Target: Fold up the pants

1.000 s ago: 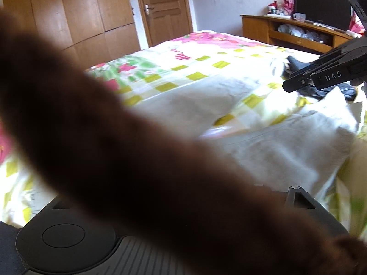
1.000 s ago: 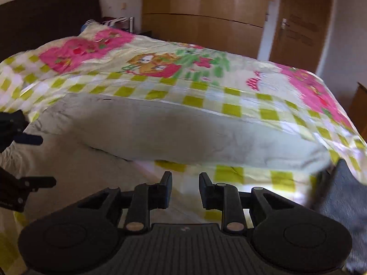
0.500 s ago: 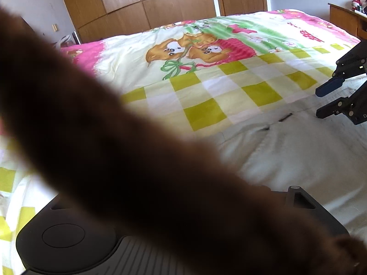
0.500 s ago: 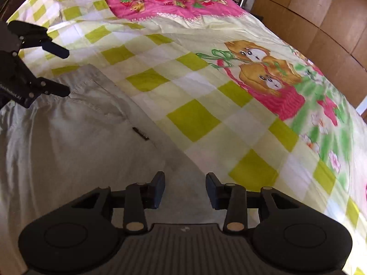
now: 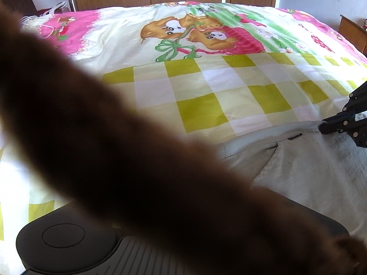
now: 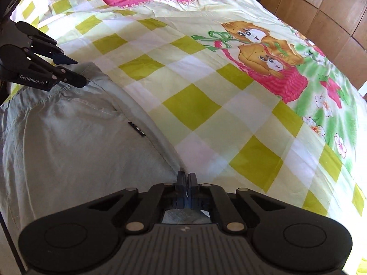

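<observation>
Grey woven pants lie flat on the checked cotton bedspread. From the right wrist view, the right claw is clenched on their edge, while ahead to its left the left claw stands parted at the waistband; the left wrist view hides its own fingers behind a blurred brown sleeve

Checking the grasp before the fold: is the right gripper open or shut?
Shut. The right gripper has its fingers pressed together at the edge of the grey pants; pinched cloth shows behind them.
</observation>
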The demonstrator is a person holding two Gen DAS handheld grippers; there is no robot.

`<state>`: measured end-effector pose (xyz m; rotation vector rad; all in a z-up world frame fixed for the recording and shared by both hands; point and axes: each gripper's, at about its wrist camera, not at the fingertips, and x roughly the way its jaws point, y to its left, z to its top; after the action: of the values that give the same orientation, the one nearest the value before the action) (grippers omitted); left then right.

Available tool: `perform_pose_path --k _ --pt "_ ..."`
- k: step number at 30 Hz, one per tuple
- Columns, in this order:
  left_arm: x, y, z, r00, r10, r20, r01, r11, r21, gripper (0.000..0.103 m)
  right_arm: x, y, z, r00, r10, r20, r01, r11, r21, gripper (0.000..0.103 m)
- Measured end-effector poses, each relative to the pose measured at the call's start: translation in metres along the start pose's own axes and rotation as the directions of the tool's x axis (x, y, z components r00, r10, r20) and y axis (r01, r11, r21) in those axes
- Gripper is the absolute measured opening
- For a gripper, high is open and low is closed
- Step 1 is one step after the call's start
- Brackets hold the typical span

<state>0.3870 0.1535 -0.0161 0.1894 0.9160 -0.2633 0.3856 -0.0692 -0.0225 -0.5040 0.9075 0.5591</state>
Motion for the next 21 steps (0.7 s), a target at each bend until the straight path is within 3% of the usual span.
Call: perform_pose_path --k 4,8,11,13,16,21 --pt "-0.031 -0.014 0.001 0.998 0.025 0.062 -0.027 0.999 0.046 0.020 -0.049 0.007 -0.004 0.997 -0.018 0.070 0.017 1.000 0.021 0.019" --pt "-0.093 -0.015 -0.010 0.986 0.003 0.167 -0.007 1.000 0.024 0.020 -0.118 0.024 -0.021 0.986 -0.021 0.164 0.013 0.999 0.052 0.019" --pt "-0.147 -0.015 -0.039 0.969 -0.023 0.247 0.025 1.000 -0.006 0.022 -0.167 0.055 -0.044 0.974 -0.014 0.227 0.003 0.999 0.048 0.019" --pt "-0.174 -0.023 -0.067 0.962 -0.002 0.274 0.001 1.000 0.004 0.023 -0.190 0.089 -0.064 0.967 -0.013 0.253 0.012 1.000 0.007 0.019" --pt "-0.192 -0.039 -0.116 0.968 -0.003 0.251 -0.004 1.000 0.026 0.024 -0.192 0.145 -0.101 0.972 0.044 0.229 -0.038 0.999 -0.032 0.019" --pt "-0.181 -0.045 -0.191 0.988 0.030 0.149 -0.028 0.999 -0.014 0.025 -0.153 0.213 -0.151 0.986 0.147 0.084 -0.147 0.989 -0.006 0.019"
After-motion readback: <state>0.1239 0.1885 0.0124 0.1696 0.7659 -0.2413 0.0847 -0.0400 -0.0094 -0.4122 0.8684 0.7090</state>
